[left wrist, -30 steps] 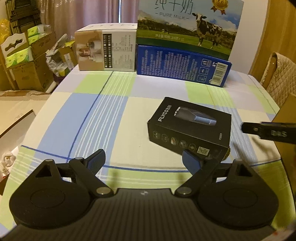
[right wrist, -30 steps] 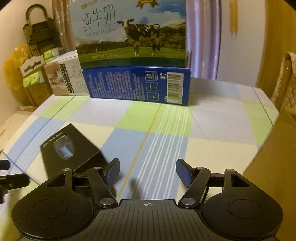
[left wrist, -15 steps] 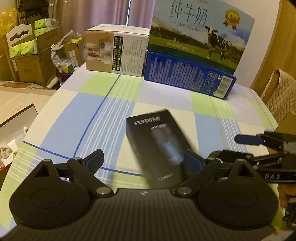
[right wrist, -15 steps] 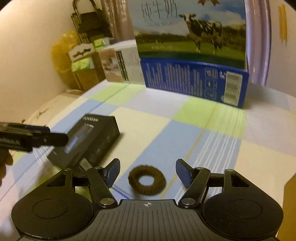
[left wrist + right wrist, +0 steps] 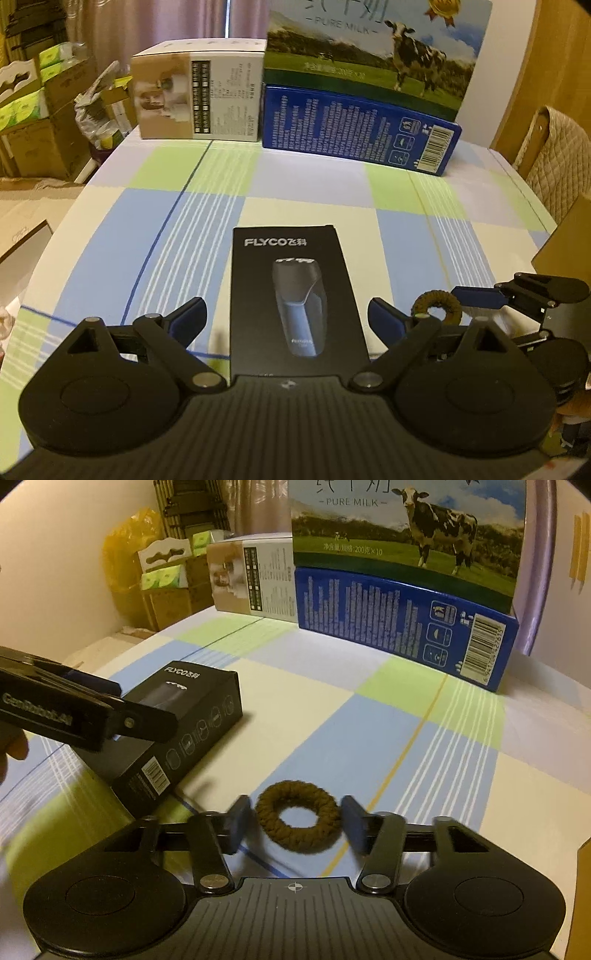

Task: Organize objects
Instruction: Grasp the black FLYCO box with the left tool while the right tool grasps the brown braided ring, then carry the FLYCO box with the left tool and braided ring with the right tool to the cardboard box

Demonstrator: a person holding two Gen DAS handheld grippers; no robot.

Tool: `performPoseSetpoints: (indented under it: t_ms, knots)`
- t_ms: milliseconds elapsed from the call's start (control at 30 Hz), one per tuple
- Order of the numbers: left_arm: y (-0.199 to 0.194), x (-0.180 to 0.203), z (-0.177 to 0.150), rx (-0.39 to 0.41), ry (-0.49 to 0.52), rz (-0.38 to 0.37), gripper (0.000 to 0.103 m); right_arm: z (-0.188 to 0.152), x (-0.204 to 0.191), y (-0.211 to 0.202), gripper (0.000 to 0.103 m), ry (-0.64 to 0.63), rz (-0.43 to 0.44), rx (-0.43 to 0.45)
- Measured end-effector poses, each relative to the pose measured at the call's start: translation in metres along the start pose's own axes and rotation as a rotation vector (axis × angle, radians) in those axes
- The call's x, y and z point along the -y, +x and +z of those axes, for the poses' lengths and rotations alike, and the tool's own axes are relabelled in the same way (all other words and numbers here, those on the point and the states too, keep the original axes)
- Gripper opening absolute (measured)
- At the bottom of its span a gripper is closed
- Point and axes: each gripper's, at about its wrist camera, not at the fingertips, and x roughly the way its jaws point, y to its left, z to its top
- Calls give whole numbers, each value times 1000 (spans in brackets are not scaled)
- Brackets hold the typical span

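Tablecloth [image 5: 369,738]; right gripper [image 5: 295,821] half hides hair tie [image 5: 437,304].

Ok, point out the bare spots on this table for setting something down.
Free: the checked cloth between the FLYCO shaver box and the milk carton; also right of the brown hair tie. Crowded: the near edge, around both tools.

Bench [image 5: 303,184] under a checked cloth in blue, green and cream. Pale curtains [image 5: 155,26] behind it, plain cream wall [image 5: 55,572] to the left, stacked cardboard cartons [image 5: 40,140] on the floor, quilted chair back [image 5: 554,162] at right. Warm dim indoor light
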Motion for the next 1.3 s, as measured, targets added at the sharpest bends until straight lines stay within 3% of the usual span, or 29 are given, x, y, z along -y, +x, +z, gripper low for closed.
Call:
performPoseSetpoints:
  t_ms: [33,133,167,200,433,567,800,1300]
  knots:
    - [2,1,1,-1,9,3,92,0,0,0,44,-1,-4,3]
    - [9,6,4,-12,38,0,92,0,-1,0,28,-5,-24,9]
    - [11,7,4,-18,43,0,92,1,0,-1,18,6,-25,7]
    - [14,8,4,-28,51,0,92,2,2,-1,16,21,-25,4]
    - [27,11,7,-59,71,5,88,5,2,-3,15,56,-60,-16]
    - [33,13,9,-83,84,19,78,4,1,-4,15,61,-72,-24]
    - [32,15,8,-101,115,38,76,3,-1,-12,15,94,-81,-33]
    - [-27,23,-27,-88,114,12,75,-21,-26,-80,15,240,-95,-25]
